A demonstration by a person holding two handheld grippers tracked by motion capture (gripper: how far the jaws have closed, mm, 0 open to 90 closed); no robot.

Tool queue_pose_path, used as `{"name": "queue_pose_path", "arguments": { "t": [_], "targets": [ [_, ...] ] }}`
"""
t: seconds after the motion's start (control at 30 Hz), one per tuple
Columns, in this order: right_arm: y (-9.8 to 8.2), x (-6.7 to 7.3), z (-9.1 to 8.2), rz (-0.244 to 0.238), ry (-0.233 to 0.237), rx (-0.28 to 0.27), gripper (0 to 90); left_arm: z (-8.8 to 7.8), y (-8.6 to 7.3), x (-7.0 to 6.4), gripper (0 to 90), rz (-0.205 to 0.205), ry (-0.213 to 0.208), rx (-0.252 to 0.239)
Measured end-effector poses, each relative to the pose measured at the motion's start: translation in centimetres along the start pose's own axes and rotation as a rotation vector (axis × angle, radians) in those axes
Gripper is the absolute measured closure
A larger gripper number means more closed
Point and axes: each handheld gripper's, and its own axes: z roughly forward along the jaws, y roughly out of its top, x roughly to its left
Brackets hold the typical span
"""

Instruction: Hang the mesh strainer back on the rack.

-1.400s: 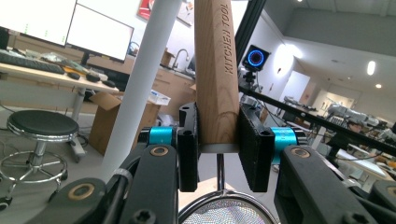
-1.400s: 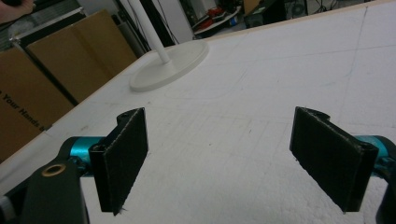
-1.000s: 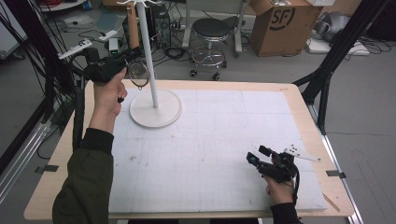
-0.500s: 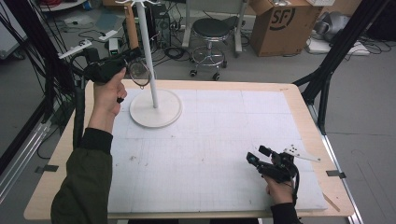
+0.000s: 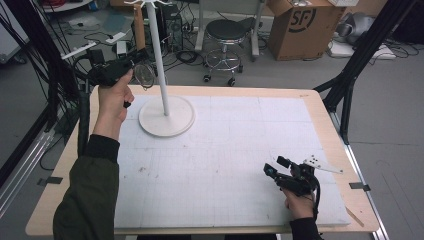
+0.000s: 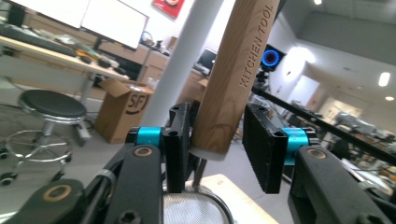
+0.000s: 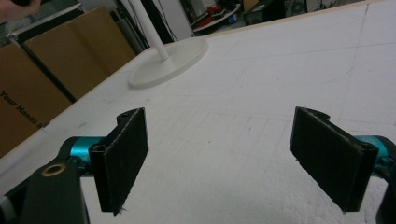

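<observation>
Where "KITCHEN TOOL" is read on the wooden handle (image 6: 236, 79), it is flanked by the left gripper (image 6: 219, 144), its jaws just opened; the right gripper (image 7: 229, 158) is held agape.

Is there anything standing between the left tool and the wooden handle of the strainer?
Nothing visible does. The wooden handle is already between the jaws of the left tool, which have just been opening; a gap shows at one pad. The white pole rises close behind it.

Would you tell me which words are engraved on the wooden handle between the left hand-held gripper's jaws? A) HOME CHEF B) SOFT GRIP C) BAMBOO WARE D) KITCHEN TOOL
D: the left gripper view shows KITCHEN TOOL running up the wooden handle, which stands between the jaws of the left hand-held gripper.
</observation>
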Motion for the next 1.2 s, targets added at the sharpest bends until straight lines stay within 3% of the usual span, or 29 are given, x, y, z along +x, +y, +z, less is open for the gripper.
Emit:
{"name": "queue_pose_path", "arguments": {
  "t": [0.1,0.37,0.63,1.2],
  "targets": [
    [0.0,0.0,0.0,0.001,0.0,0.001,18.2,-0.3,0.2,0.2,54.9,-0.011,-0.005,-0.011],
    [-0.2,0.4,0.5,-0.015,0.008,0.021,18.2,-1.3,0.0,-0.2,49.6,0.024,-0.004,-0.007],
    [-0.2,0.6,0.4,-0.014,0.005,0.022,18.2,-2.3,-0.5,-0.8,37.4,0.058,-0.023,0.008],
    [-0.2,1.0,0.6,-0.026,0.009,0.023,18.3,-4.1,-2.8,-1.0,34.7,0.082,-0.045,0.051]
  ]
}}
